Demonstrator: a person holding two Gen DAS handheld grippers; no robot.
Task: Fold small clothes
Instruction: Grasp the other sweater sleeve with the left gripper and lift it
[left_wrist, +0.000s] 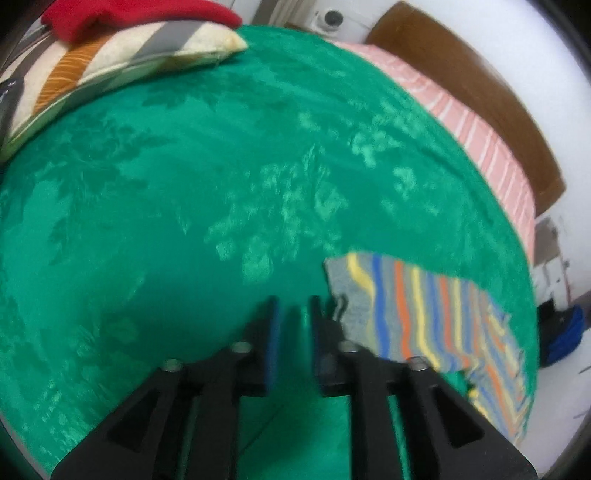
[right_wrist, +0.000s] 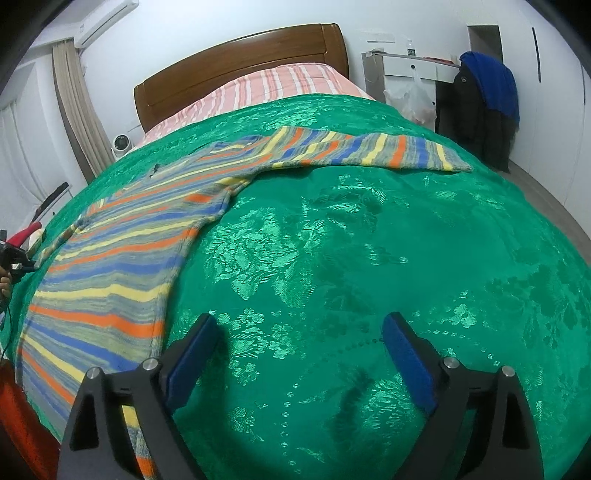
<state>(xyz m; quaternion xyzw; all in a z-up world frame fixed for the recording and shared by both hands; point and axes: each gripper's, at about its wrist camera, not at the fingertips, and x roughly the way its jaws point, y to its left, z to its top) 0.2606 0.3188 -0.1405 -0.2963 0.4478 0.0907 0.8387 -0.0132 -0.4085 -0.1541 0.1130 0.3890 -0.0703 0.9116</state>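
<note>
Sweater (right_wrist: 110, 266) edge lies beside narrowly parted, empty left gripper (left_wrist: 293, 308); right gripper (right_wrist: 299, 332) gapes over bare bedspread (right_wrist: 369, 240).

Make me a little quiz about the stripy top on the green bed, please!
1. True or false: the striped top lies spread on the green bedcover with one sleeve stretched out sideways.
2. Which gripper has its fingers wider apart: A) left gripper or B) right gripper?
3. Fill the gap: between the right gripper's fingers there is only bare ______.

Key:
1. True.
2. B. The left gripper's fingers stand close together, nothing between them, beside the top's edge.
3. Bedcover.
</note>
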